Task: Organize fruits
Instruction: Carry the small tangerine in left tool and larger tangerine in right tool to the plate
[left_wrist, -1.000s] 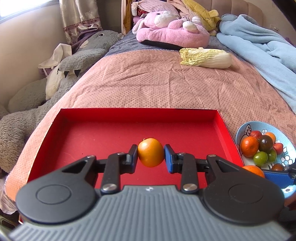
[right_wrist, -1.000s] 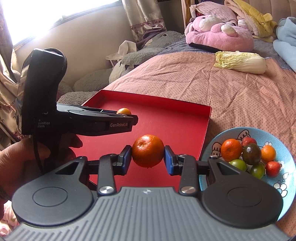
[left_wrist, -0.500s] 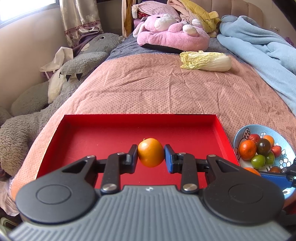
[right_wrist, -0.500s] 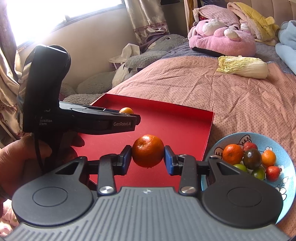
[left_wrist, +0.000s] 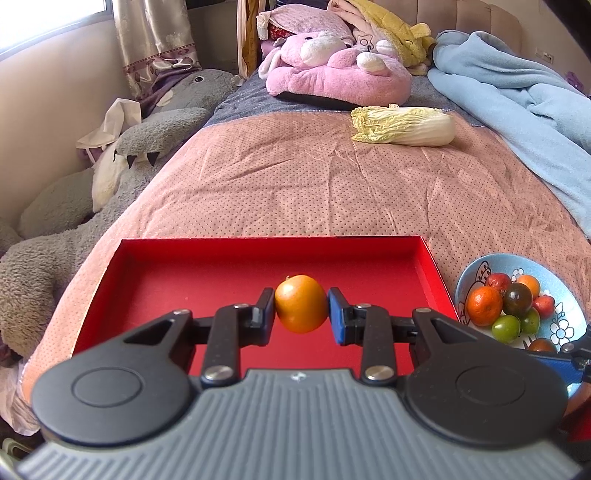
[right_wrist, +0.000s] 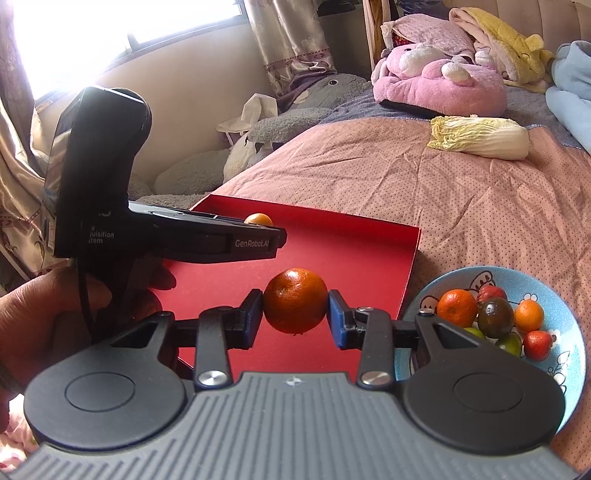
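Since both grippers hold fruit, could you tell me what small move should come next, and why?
Probably lower the left gripper and release its orange onto the red tray. Both grippers are shut on fruit above the tray, and its floor looks bare beneath.

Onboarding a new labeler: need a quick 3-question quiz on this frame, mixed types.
1. True or false: the red tray already has fruit resting on it.
2. What does the left gripper hold?
A. green tomato
B. smooth orange fruit
C. cabbage
3. Fill in: the rest of the fruit sits in a blue ____.

Key:
1. False; none rests on its floor.
2. B, the smooth orange fruit.
3. bowl; the right gripper grips a mandarin.
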